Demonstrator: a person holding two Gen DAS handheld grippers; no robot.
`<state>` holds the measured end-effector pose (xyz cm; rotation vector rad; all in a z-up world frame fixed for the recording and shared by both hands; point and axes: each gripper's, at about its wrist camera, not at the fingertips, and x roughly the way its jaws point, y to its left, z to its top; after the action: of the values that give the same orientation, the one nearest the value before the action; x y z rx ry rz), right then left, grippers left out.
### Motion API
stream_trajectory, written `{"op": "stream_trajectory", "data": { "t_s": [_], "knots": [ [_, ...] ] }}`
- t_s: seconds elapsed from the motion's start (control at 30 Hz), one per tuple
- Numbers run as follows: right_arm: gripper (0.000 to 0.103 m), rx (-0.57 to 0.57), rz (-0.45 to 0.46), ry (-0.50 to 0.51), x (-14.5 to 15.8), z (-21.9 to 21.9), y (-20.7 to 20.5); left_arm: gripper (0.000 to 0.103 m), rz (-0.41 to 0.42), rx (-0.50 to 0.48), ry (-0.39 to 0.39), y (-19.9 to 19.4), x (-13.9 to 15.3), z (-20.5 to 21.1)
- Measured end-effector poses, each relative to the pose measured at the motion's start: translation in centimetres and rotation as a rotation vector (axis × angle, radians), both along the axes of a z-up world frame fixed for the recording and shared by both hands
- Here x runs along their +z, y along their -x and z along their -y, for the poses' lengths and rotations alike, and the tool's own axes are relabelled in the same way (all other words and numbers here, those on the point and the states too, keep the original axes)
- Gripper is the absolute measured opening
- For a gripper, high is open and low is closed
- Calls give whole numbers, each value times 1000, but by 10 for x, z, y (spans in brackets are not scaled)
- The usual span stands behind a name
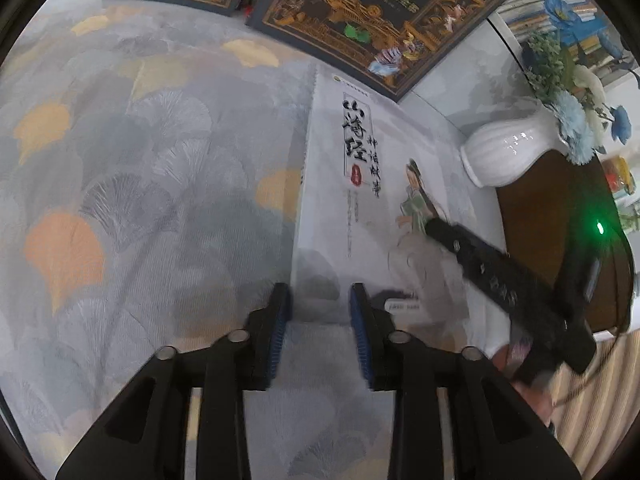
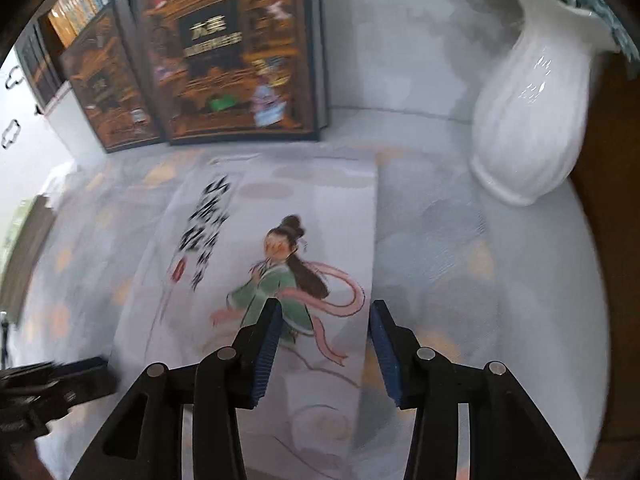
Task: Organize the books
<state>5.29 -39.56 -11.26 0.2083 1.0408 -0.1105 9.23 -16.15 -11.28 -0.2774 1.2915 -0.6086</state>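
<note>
I have the white storybook (image 1: 360, 208) lying flat on the ginkgo-leaf tablecloth (image 1: 140, 184), cover up — black brush calligraphy down its left part and a painted figure in a green robe lower right. I take this book as my landmark. Behind it, two dark illustrated books (image 1: 380, 12) with gold and orange artwork stand upright side by side against the back; the nearer one overlaps the storybook's far corner in the left wrist view. To the right of the storybook, well clear of its edge, stands a white ribbed vase (image 2: 528, 112) holding blue and white artificial flowers (image 1: 572, 92).

My left gripper (image 1: 320, 300) sits at the storybook's near left corner. Its blue-ribbed pads are apart with a narrow gap, and the corner's edge shows between them; I cannot see either pad pressing on the cover or the spine.

My right gripper (image 2: 324, 320) hovers over the storybook's near right edge. Its jaws are apart too — the left pad over the painted figure, the right pad beyond the edge above the cloth. Nothing is clamped there. The picture is smeared, so whether a tip touches the cover I cannot tell
</note>
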Motion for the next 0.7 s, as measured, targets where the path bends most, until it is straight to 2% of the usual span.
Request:
{"op": "stream_trajectory", "data": {
  "t_s": [0.13, 0.3, 0.43, 0.6, 0.7],
  "knots": [
    [45, -5, -17, 16, 2, -5, 6, 31, -12, -3, 21, -8, 0, -1],
    [46, 42, -38, 82, 8, -32, 5, 31, 31, -83, -31, 9, 8, -8],
    [46, 102, -30, 68, 14, -63, 27, 32, 22, -102, -60, 43, 12, -41],
    [46, 198, -87, 26, 6, -118, 74, 32, -25, -83, -105, 89, 13, -93],
    [54, 233, -108, -39, 2, -140, 103, 32, -84, -78, -99, 119, 7, -125]
  ]
}}
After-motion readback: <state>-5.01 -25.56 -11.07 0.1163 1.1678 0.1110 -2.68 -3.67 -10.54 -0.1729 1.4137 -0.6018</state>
